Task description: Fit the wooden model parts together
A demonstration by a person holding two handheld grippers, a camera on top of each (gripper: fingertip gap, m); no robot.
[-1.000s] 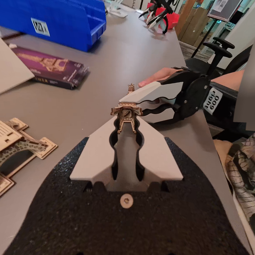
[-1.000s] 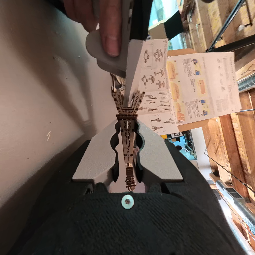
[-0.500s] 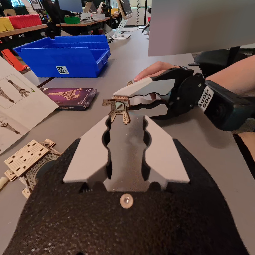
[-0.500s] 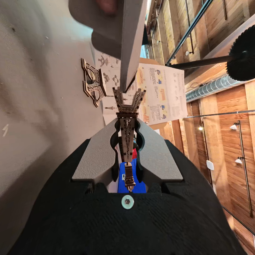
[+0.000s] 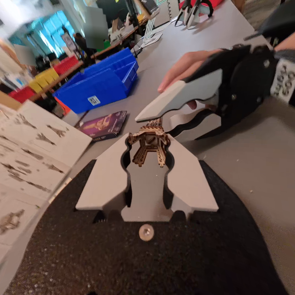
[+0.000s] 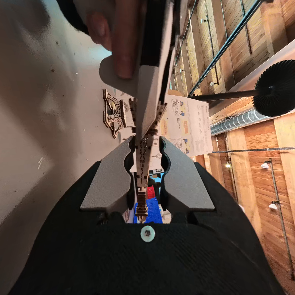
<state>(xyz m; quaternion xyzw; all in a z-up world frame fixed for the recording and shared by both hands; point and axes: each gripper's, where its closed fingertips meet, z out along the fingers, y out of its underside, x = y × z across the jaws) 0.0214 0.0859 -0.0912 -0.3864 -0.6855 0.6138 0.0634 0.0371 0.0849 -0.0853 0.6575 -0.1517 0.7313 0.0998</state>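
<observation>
A small wooden tower model (image 5: 148, 143) lies level above the table, legs toward my left gripper (image 5: 148, 140). That gripper's fingertips are closed on the sides of the tower's platform. My right gripper (image 5: 154, 126) comes in from the right with the spire between its jaws. In the right wrist view the spire (image 6: 142, 159) touches the left finger and a thin gap shows at the right finger, so the right gripper (image 6: 146, 140) is slightly open. The left gripper (image 6: 143, 111) hides the tower's legs there. A separate wooden arched base (image 6: 114, 115) stands on the table beyond.
The grey table (image 5: 239, 159) carries a blue bin (image 5: 99, 86), a purple box (image 5: 103, 126) and instruction sheets (image 5: 32, 151) at the left. A person's hand (image 5: 180, 68) holds the right gripper. Spare grippers (image 5: 191, 11) lie at the far end. Only a small space, under 4 cm, lies between the two pairs of fingers.
My left gripper let go of the tower's legs, backed off open, then came forward and closed on the platform. My right gripper's jaws have widened a little around the spire.
</observation>
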